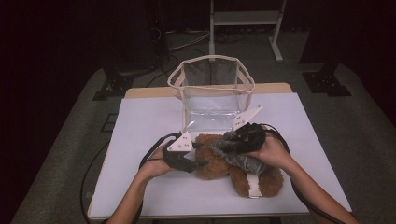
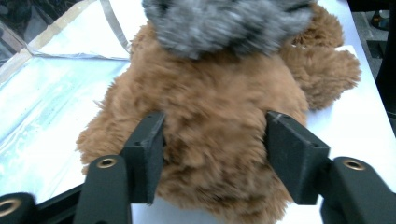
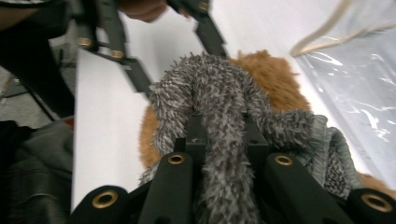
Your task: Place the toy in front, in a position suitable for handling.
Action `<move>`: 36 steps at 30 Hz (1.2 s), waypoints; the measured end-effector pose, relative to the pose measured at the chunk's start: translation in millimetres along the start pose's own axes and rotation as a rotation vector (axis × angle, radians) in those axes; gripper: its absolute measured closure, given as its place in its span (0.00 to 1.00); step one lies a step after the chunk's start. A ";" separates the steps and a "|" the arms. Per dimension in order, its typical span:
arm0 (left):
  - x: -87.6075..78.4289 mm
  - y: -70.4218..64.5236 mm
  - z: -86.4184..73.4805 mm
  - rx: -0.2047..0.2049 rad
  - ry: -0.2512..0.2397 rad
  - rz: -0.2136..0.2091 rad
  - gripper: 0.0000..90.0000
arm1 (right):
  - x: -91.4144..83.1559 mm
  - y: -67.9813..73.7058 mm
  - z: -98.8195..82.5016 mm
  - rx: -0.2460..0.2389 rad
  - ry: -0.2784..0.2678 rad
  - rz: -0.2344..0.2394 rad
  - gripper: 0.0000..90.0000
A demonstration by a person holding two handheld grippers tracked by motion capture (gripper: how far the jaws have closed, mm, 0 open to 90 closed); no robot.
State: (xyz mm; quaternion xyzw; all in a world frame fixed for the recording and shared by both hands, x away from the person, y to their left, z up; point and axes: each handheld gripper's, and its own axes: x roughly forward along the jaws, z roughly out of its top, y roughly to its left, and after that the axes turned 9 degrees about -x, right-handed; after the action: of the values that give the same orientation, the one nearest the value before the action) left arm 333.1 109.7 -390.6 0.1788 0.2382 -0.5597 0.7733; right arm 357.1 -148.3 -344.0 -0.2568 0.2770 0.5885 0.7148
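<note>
Holding grey fuzzy cloth (image 3: 219, 107), my right gripper (image 3: 224, 135) clamps it | left gripper (image 2: 215, 140) straddles brown teddy bear (image 2: 210, 112), pads apart, fur between | high view adds clear bag (image 1: 212, 88) behind, white table (image 1: 140, 126)

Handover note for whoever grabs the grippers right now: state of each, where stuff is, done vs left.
Left gripper: jaws either side of the brown plush toy, pads at the fur; a firm squeeze cannot be told.
Right gripper: shut on the grey fuzzy cloth, which is draped over the toy.
Toy lies on the white table, near the front edge. The clear bag stands open behind it, nothing visible inside.
Done: both items gathered at the grippers.
Left, probably: put the toy and the cloth into the bag; neither is in yet.
</note>
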 end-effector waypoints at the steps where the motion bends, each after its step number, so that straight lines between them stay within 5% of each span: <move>1: 0.5 -0.2 -0.6 0.003 0.008 0.000 0.42 | -0.9 -6.4 -1.8 0.014 -0.005 -0.012 0.86; 17: 2.8 2.0 -1.5 0.015 -0.001 0.040 0.51 | -2.9 -25.7 -9.9 0.052 -0.016 -0.046 0.87; 23: 7.7 0.3 2.5 0.033 -0.027 0.060 0.55 | -9.2 -12.2 -1.7 0.014 -0.051 -0.043 0.87; 30: 7.4 -0.6 1.4 0.026 -0.019 0.048 0.55 | 1.1 0.8 11.9 -0.050 -0.017 -0.018 0.87; 32: 6.9 -1.0 1.2 0.028 -0.015 0.038 0.54 | -5.7 -4.7 11.6 -0.052 0.000 -0.040 0.86; 36: 6.8 -4.3 1.0 0.040 0.007 0.009 0.53 | -21.5 -24.4 3.4 0.016 0.010 -0.094 0.86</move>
State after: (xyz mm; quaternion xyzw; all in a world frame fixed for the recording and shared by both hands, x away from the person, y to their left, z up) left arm 330.9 102.6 -393.7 0.1975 0.2289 -0.5602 0.7712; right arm 378.1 -165.3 -325.5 -0.2666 0.2729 0.5507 0.7424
